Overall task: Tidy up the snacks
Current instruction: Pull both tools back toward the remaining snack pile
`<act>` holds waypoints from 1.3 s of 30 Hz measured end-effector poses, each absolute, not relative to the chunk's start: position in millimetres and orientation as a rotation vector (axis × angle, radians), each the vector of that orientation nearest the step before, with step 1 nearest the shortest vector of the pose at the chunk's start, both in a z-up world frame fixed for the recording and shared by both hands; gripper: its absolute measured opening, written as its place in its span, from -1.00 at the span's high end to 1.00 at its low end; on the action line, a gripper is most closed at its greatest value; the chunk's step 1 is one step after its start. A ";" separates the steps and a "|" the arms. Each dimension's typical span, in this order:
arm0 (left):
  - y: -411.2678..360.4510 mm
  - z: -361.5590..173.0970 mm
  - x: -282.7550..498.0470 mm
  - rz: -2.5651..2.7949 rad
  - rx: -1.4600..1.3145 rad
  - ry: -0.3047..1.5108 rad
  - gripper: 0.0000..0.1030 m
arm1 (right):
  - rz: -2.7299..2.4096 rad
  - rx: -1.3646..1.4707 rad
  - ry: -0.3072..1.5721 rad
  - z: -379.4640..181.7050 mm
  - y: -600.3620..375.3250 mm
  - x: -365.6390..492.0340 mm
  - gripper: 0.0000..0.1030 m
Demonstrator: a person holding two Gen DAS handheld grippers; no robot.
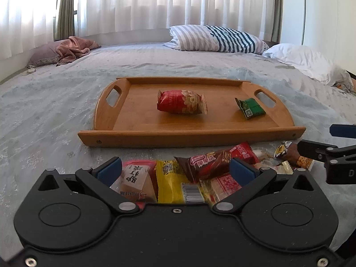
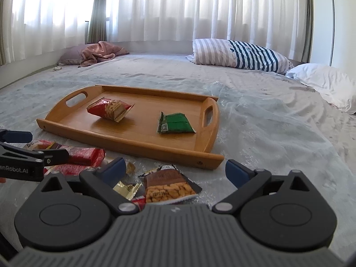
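- Bamboo tray (image 1: 115,120) on the bed (image 1: 55,102) is our landmark: it already holds a red snack bag (image 1: 181,102) at its middle and a green packet (image 1: 250,108) toward one handle.
- We judge the sorting barely begun, since a pile of snacks (image 1: 200,173) lies loose just in front of the tray's near rim.
- Our left gripper (image 1: 175,170) hangs over that pile, jaws spread, holding nothing.
- Our right gripper (image 2: 175,173) stands wide open and empty over a brown peanut packet (image 2: 169,188) near the tray's corner.

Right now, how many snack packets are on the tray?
2: a red packet near the middle of the wooden tray, and a green packet by its right handle. Neither looks hidden.
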State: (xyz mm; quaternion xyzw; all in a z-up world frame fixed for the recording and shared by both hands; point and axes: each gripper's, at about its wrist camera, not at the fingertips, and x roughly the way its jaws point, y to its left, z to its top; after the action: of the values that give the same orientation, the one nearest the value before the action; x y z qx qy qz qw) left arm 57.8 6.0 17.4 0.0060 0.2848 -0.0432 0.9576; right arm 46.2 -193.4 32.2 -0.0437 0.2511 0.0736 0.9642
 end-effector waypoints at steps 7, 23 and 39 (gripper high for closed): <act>10.1 10.9 48.7 -0.080 -0.006 0.575 -1.00 | 0.157 -0.090 0.496 30.7 -192.8 31.6 -1.00; 17.9 6.2 29.3 -0.063 -0.043 0.544 -0.88 | 0.145 -0.023 0.547 15.1 -198.2 14.4 -1.00; 22.3 12.2 13.8 -0.110 -0.077 0.566 0.01 | 0.272 0.008 0.579 10.2 -186.4 -3.2 -0.95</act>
State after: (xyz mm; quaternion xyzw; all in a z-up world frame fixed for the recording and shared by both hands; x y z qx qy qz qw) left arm 13.8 22.3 12.2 -0.0381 0.2791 -0.0542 0.9580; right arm -3.2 -186.4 10.2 0.0042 0.2846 0.1339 0.9493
